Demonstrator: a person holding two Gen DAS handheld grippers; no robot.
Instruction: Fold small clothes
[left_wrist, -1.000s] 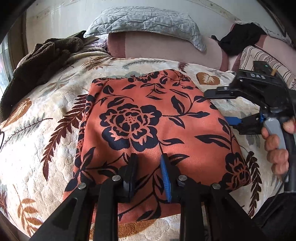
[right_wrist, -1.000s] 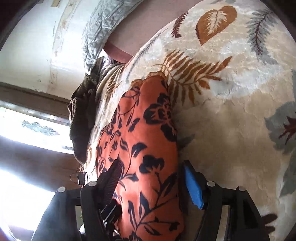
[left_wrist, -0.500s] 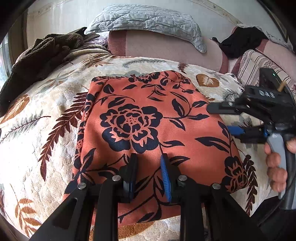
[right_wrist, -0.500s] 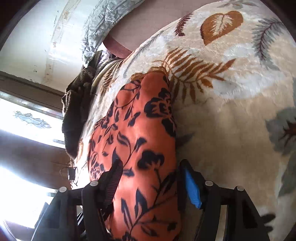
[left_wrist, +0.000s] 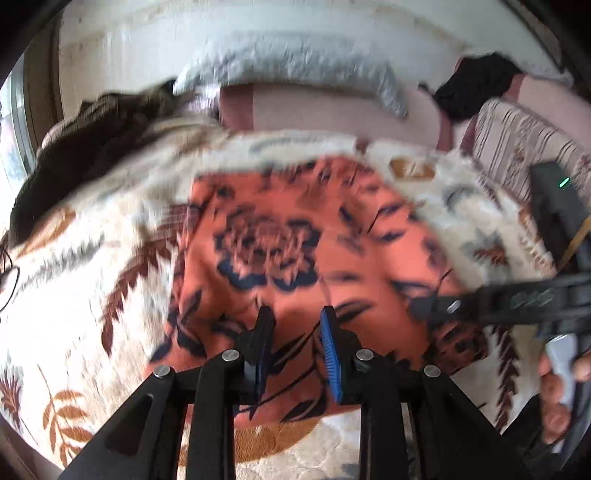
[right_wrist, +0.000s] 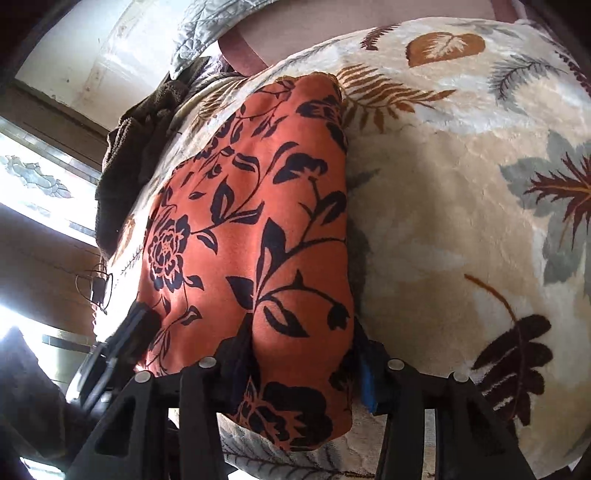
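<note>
From the left wrist (blurred), the left gripper (left_wrist: 295, 345) hovers with jaws parted over the near edge of the orange floral garment (left_wrist: 295, 258), which lies flat on the bed (left_wrist: 92, 295). From the right wrist, the right gripper (right_wrist: 301, 363) has jaws wide astride the garment's corner, so the grasp before a fold seems in hand; next, both must close on the cloth.

Leaf-print bed blanket (right_wrist: 443, 229) carries orange floral garment (right_wrist: 258, 240), brown cloth (left_wrist: 85, 147)
</note>
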